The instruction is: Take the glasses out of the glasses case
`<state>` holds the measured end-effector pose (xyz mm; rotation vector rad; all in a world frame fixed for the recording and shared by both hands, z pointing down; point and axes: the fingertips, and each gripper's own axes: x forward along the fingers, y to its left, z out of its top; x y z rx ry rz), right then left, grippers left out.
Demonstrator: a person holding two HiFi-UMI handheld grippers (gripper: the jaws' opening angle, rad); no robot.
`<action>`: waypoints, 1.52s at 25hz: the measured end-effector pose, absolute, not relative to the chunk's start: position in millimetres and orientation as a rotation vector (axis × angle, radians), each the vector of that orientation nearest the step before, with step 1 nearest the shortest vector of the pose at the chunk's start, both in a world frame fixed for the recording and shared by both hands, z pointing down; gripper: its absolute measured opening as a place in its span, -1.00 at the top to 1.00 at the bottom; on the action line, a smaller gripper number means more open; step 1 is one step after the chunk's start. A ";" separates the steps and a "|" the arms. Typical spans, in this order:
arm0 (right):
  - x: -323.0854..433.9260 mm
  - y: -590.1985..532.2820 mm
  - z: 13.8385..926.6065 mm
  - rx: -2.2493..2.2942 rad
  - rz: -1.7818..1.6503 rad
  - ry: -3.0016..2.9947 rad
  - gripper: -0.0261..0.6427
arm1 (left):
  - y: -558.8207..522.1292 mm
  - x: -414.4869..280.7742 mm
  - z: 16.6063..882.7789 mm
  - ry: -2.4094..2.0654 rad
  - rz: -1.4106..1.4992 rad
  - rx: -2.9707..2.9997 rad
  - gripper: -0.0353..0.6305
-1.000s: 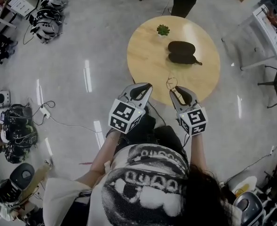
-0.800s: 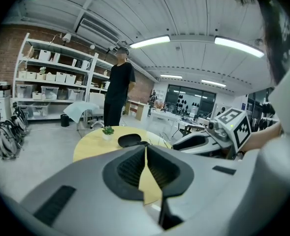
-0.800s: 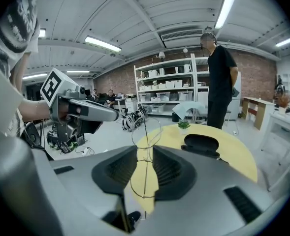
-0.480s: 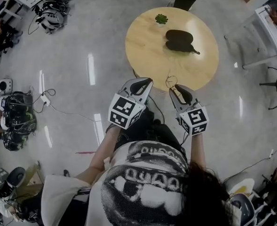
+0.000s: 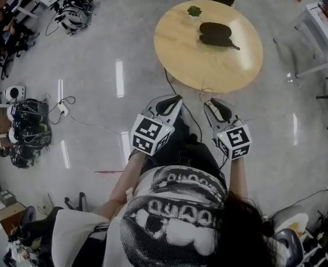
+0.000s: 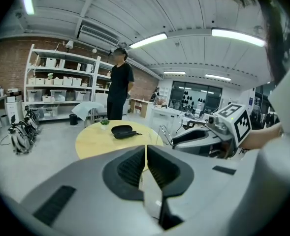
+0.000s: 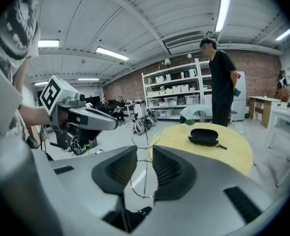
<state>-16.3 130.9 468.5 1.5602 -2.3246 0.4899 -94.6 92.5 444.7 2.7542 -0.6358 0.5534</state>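
My right gripper is shut on thin wire-frame glasses, whose loops stick up between the jaws. The glasses hang over the floor, short of the round wooden table. The black glasses case lies open on the far half of that table, well away from both grippers. My left gripper sits level beside the right one, shut with nothing in it. Each gripper shows in the other's view: the right gripper and the left gripper.
A small potted plant stands at the table's far edge. A person in black stands behind the table. Headsets and cables lie on the floor at left. A white desk is at right, shelving along the brick wall.
Both grippers have drawn back together from the table, which now lies farther off in the head view. The glasses stay in the right gripper. The case has not moved.
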 end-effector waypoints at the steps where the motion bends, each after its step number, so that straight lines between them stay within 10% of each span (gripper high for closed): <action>1: -17.1 137.9 468.2 1.562 0.490 -2.328 0.62 | 99.8 -95.4 444.9 -0.636 0.555 2.756 0.83; 38: -14.0 194.7 460.7 1.631 0.464 -2.308 0.63 | 154.1 -85.9 441.8 -0.547 0.538 2.817 0.83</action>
